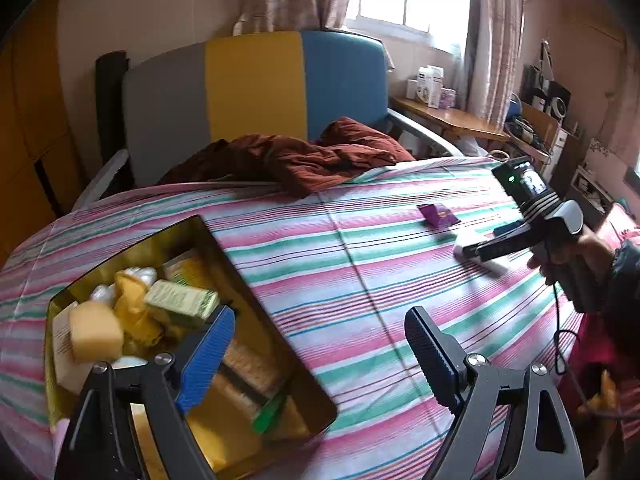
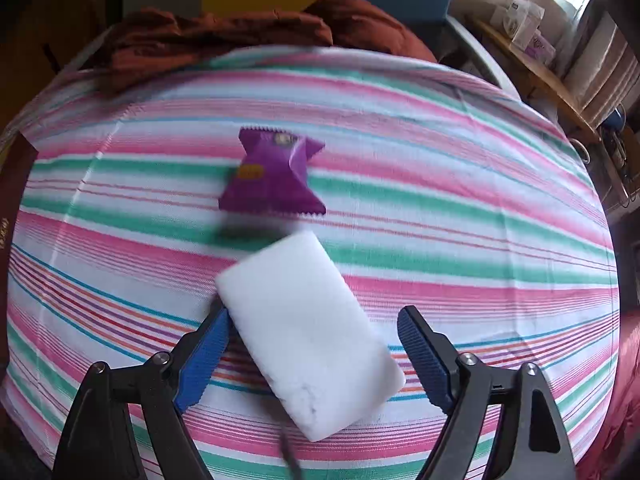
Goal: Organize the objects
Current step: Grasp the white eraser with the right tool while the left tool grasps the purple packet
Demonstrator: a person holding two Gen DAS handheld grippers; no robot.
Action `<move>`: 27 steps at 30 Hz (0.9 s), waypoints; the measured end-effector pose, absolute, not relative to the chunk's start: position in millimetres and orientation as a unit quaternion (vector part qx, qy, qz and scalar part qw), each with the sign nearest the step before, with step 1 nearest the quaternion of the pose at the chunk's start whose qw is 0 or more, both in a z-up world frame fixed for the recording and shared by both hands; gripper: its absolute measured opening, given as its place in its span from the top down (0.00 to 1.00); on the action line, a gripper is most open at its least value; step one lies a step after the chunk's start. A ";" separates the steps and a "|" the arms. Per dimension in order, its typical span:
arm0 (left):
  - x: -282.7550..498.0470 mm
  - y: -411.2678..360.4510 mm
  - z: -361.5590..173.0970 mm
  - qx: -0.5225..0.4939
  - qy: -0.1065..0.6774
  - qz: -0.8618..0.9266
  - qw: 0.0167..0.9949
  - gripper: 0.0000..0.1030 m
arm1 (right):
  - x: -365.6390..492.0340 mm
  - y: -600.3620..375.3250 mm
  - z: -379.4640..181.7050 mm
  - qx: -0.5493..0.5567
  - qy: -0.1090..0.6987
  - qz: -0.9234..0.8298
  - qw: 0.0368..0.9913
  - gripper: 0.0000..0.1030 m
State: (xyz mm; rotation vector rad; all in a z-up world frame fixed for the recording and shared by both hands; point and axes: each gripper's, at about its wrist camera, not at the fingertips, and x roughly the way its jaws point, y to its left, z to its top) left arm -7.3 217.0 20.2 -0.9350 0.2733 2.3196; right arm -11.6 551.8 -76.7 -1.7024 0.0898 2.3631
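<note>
**Both grippers spread wide, white block sitting between the right one's fingers**

So the right gripper (image 2: 312, 354) has its jaws spread wide, angled steeply down at the striped bedsheet (image 2: 460, 240). A white block (image 2: 308, 344), looks like a sponge or a bar of something, lies flat on the sheet between the fingers. The left blue pad looks right up against the block's edge, the right pad stands clear of it, so nothing's pinched. The block's long axis runs diagonally, from upper left near the left pad down to lower right. Just beyond its far end is a purple snack packet (image 2: 272, 176), lying flat, apart from the block.

The left gripper (image 1: 316, 356) is also spread wide and holds nothing. It hangs over the near edge of an open gold tin (image 1: 280, 336) that's on the sheet, with yellow and green packs piled inside. From that view you can see the other gripper across the bed in a hand (image 1: 576, 252), tips down at the white block (image 1: 480, 258).

A rumpled rust-red blanket (image 1: 304, 156) sits by the headboard.
</note>
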 end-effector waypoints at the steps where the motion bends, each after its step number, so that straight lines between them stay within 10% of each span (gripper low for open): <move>1: -8.7 222.3 20.5 -0.355 0.104 0.875 0.311 0.15 | -12.1 550.9 -78.0 -0.583 0.030 0.804 0.113 0.25; 5: -14.2 247.5 18.1 -0.363 0.107 0.865 0.328 0.15 | -7.0 546.3 -70.5 -0.573 0.017 0.811 0.119 0.37; 27: -84.4 430.8 -26.3 -0.464 0.115 0.793 0.378 0.15 | 18.1 623.3 -41.1 -0.510 0.138 0.808 0.262 0.35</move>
